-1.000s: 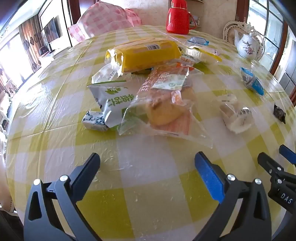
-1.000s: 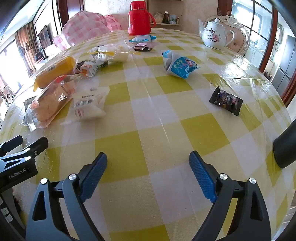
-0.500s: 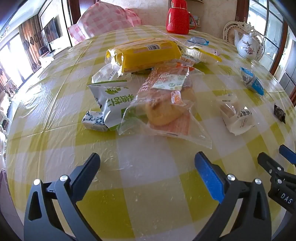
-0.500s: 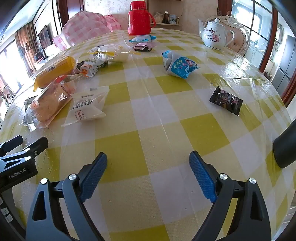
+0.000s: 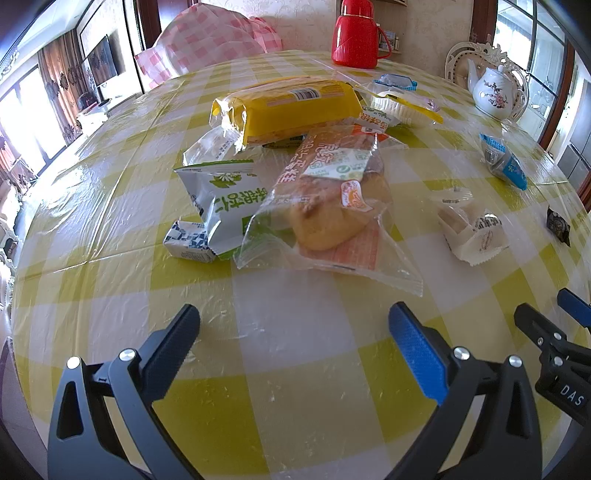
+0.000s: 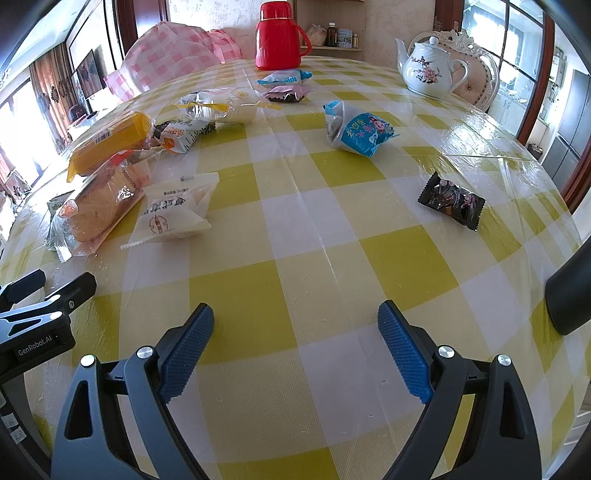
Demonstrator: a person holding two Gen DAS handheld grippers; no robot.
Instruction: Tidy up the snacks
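Snacks lie scattered on a yellow-checked table. A clear bread bag (image 5: pixel 328 206) sits ahead of my left gripper (image 5: pixel 295 328), which is open and empty. Beside the bread are a green-and-white packet (image 5: pixel 225 199), a small blue-white carton (image 5: pixel 186 243) and a long yellow pack (image 5: pixel 291 107). A white wrapped cake (image 5: pixel 472 232) (image 6: pixel 173 214) rests right of the bread. My right gripper (image 6: pixel 295 332) is open over bare cloth. Ahead of it lie a blue packet (image 6: pixel 358 129) and a dark candy wrapper (image 6: pixel 450 199).
A red thermos (image 6: pixel 279 35) and a white floral teapot (image 6: pixel 430 70) stand at the far edge. More small wrapped sweets (image 6: pixel 284 92) lie near the thermos. A pink-checked cover (image 5: pixel 207 44) is behind the table. The other gripper shows at each view's side.
The white wrapped cake has settled flat beside the bread bag; it was blurred and moving one second ago. Both grippers have stayed in place and open.
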